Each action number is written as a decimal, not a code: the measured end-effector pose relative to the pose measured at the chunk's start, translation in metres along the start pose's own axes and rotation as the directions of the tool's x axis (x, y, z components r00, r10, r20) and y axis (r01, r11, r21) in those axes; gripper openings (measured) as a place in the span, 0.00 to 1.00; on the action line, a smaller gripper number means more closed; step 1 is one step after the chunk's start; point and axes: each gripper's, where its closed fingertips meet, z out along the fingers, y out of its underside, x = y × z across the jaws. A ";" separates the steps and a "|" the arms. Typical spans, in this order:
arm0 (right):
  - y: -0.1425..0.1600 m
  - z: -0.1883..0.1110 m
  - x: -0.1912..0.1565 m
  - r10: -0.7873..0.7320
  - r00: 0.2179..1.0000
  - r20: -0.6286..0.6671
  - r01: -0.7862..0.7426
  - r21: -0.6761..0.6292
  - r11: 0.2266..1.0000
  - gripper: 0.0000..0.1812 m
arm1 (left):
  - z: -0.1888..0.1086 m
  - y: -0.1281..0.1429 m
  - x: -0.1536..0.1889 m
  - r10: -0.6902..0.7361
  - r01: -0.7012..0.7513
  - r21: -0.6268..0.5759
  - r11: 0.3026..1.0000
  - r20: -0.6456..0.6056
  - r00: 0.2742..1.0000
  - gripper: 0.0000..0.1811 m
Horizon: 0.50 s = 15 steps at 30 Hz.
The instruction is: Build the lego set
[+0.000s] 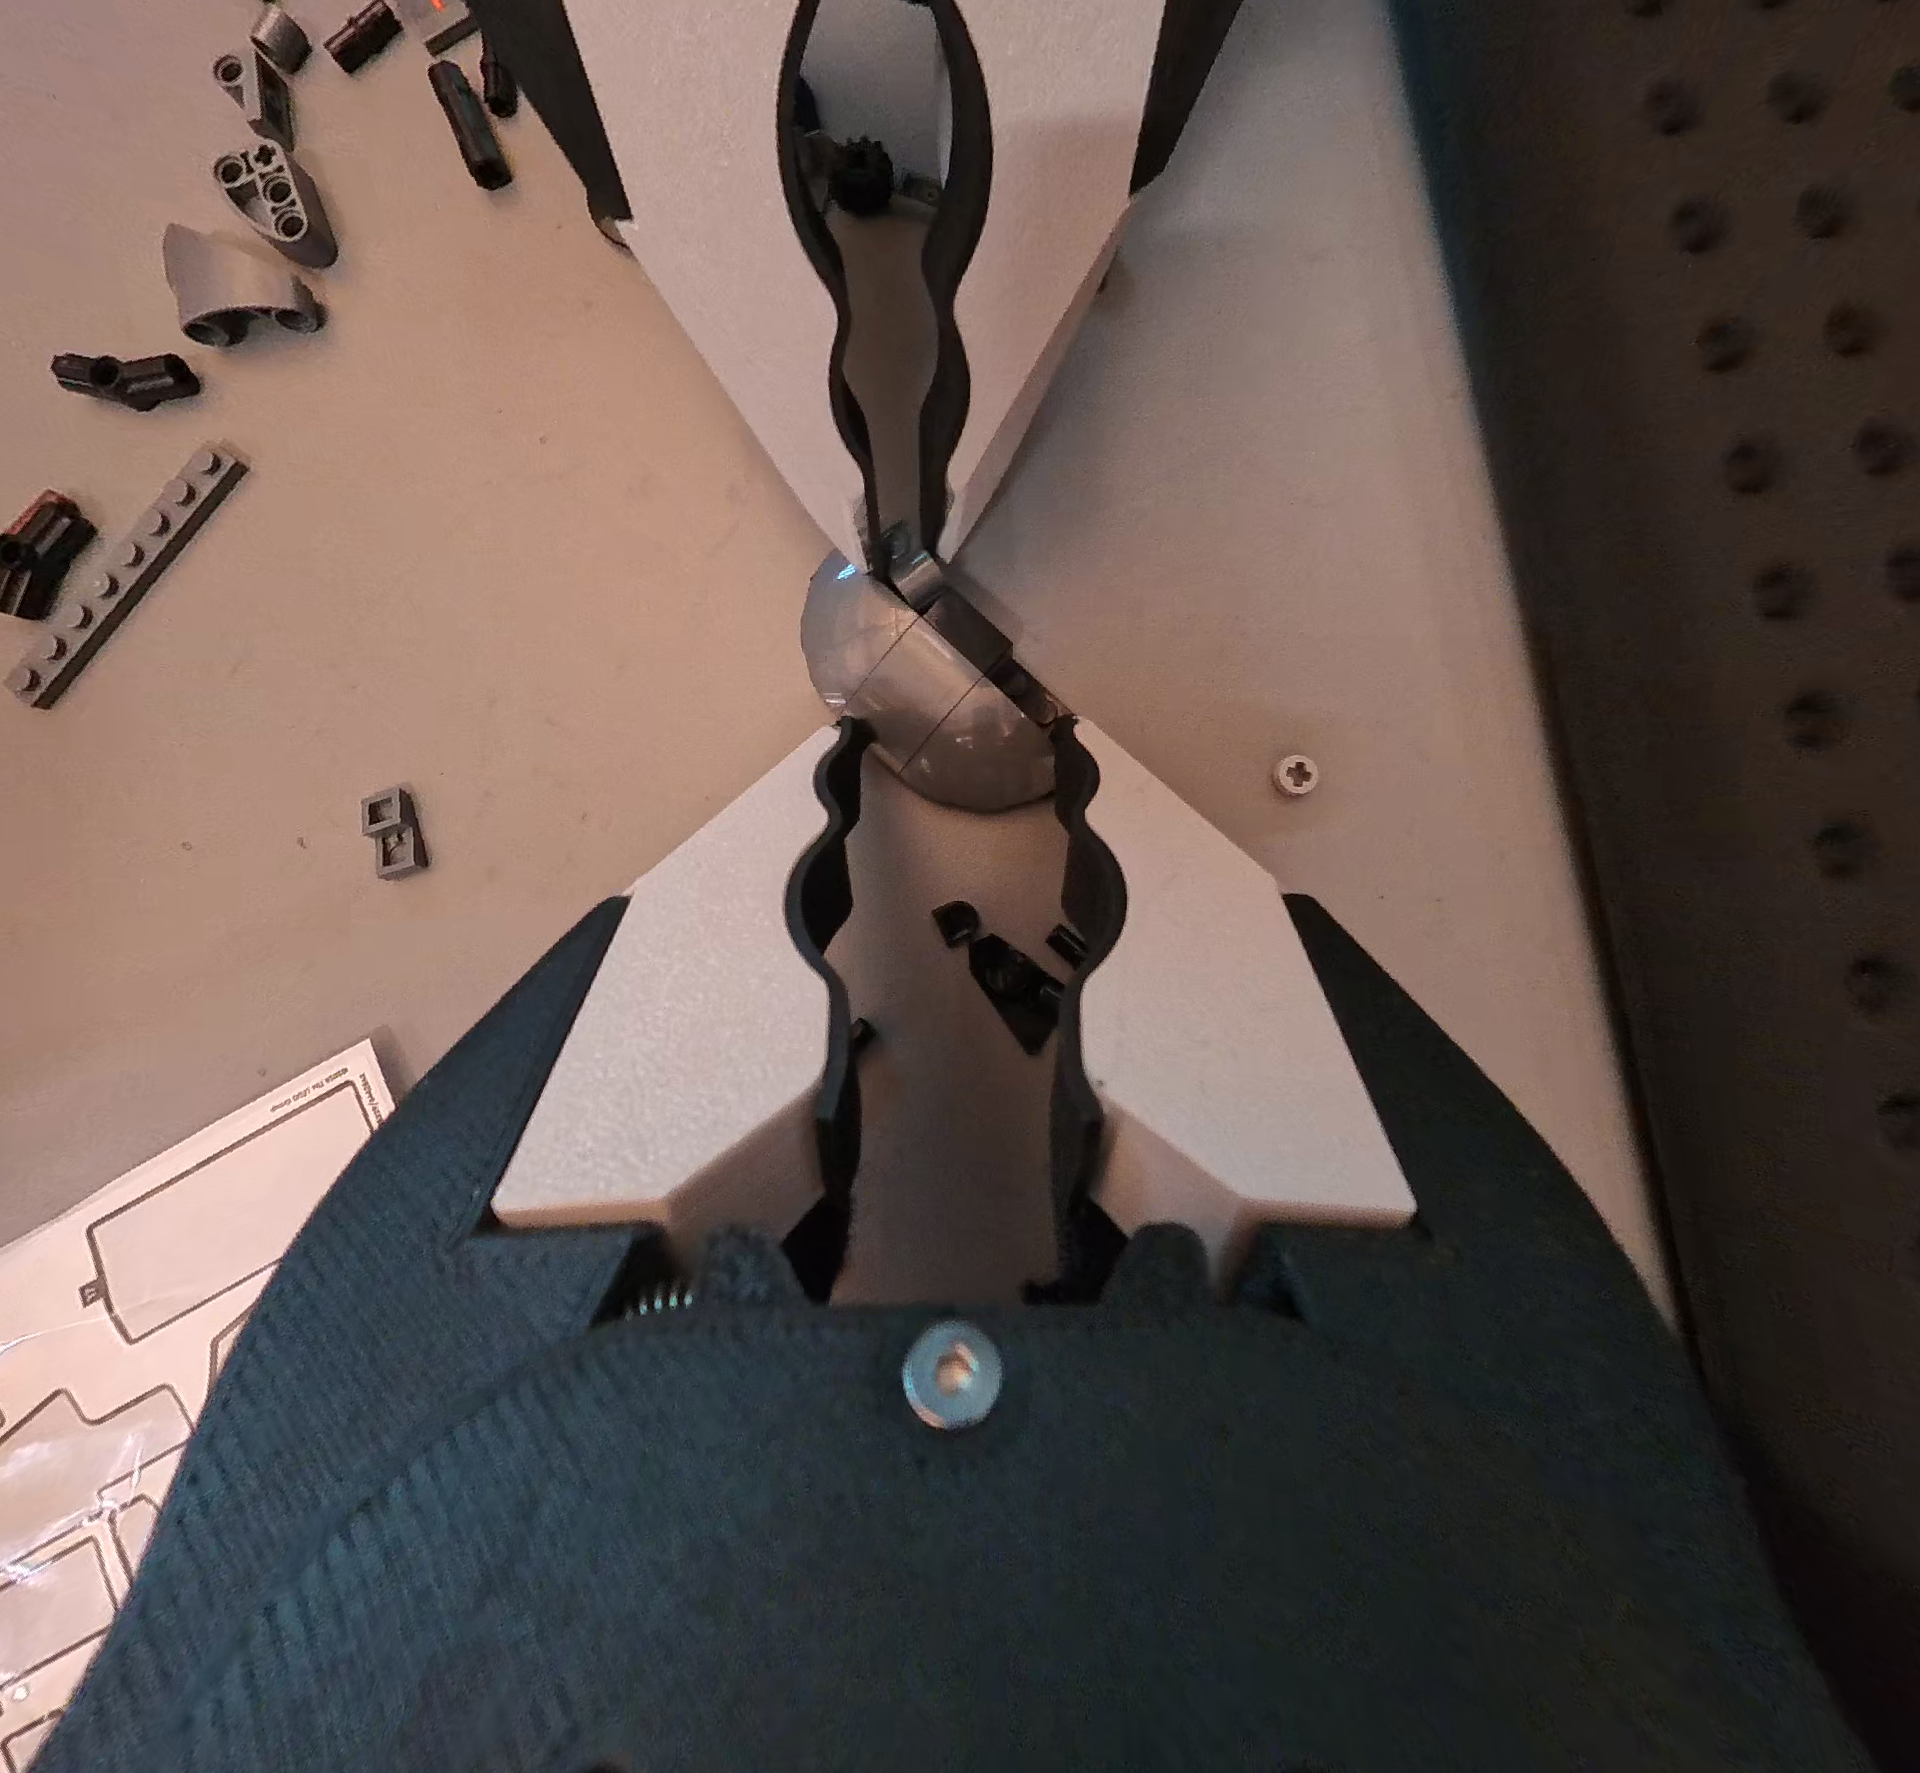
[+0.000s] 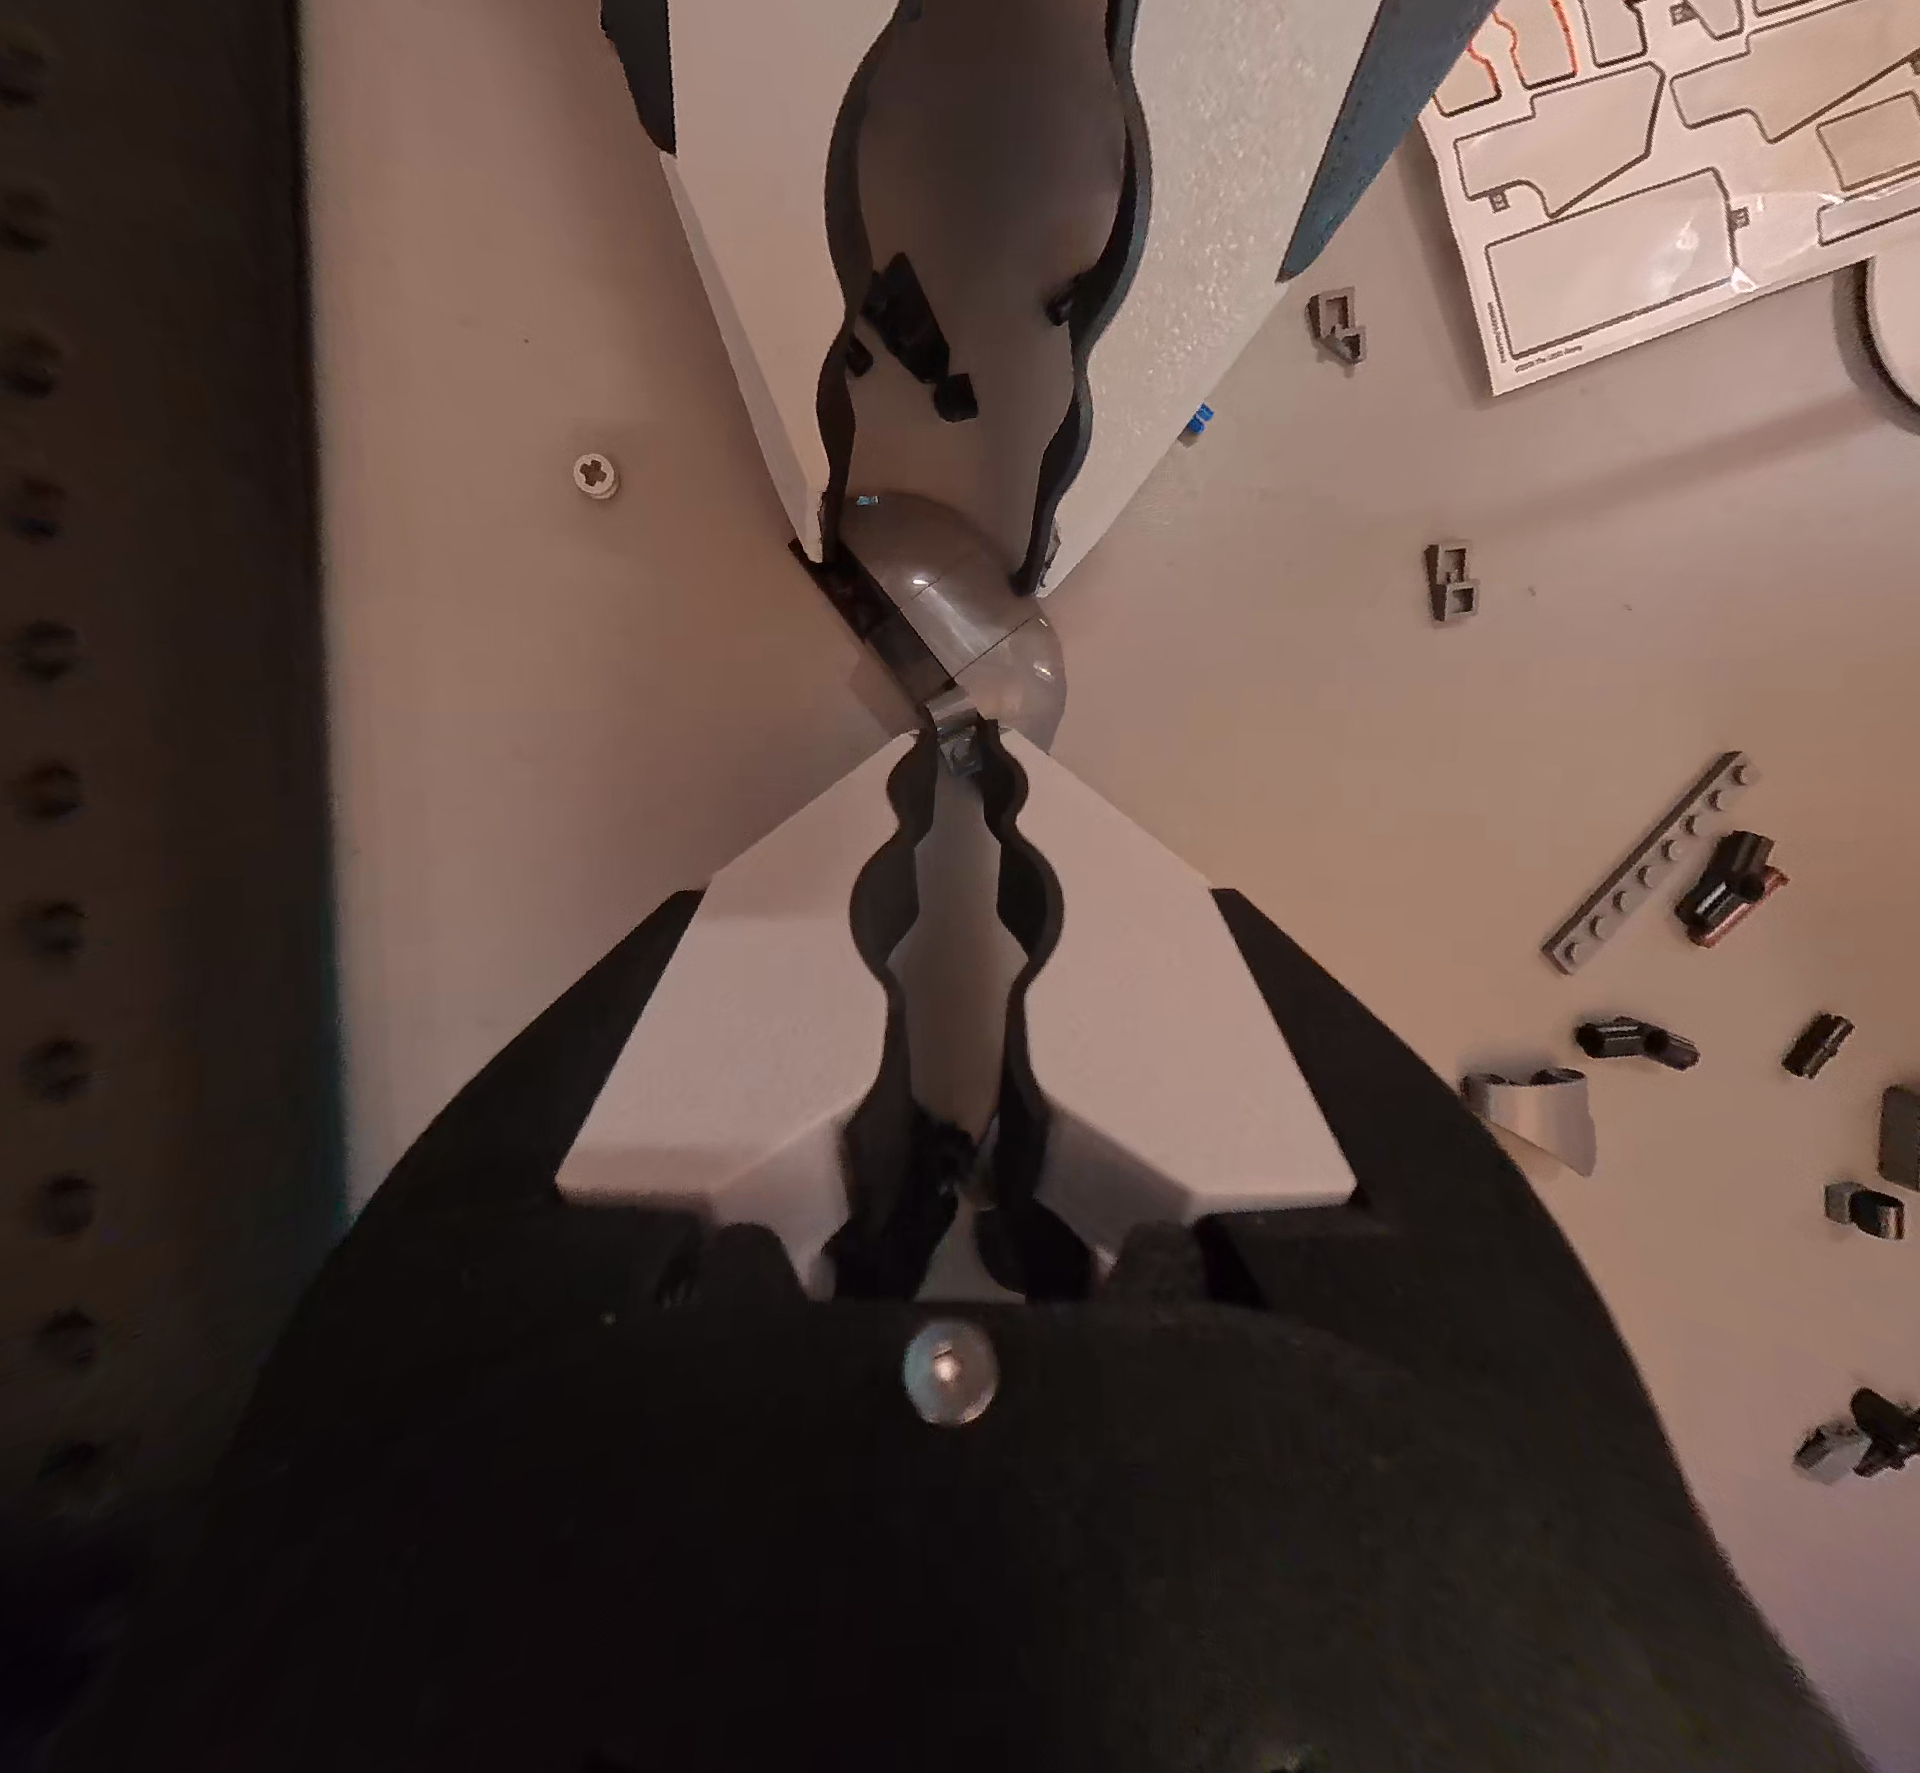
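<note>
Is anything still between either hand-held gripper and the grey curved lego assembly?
Nothing visible: the left hand-held gripper and right hand-held gripper both already pinch the grey curved lego assembly from opposite ends.

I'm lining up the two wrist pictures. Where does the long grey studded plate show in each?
Left wrist view: long grey studded plate lies at the left edge, about a third of the way down.
Right wrist view: it lies at the right, just below mid-height.
Shared landmark: the small round white piece on the table.

The left hand-held gripper and the right hand-held gripper are meeting tip to tip; both are clamping narrowly.
</note>
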 end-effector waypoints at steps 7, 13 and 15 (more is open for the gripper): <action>0.001 0.001 0.000 -0.062 0.998 -0.031 0.061 -0.022 0.998 0.03 | 0.000 0.000 0.000 0.008 -0.008 0.000 1.000 0.000 1.000 0.19; 0.001 0.001 0.001 -0.104 0.993 -0.061 0.102 -0.040 0.994 0.03 | 0.000 -0.001 0.000 0.019 -0.019 0.001 1.000 0.001 1.000 0.18; 0.001 0.001 0.002 -0.104 0.993 -0.063 0.101 -0.043 0.994 0.04 | 0.000 -0.001 0.000 0.021 -0.021 0.001 1.000 0.003 1.000 0.18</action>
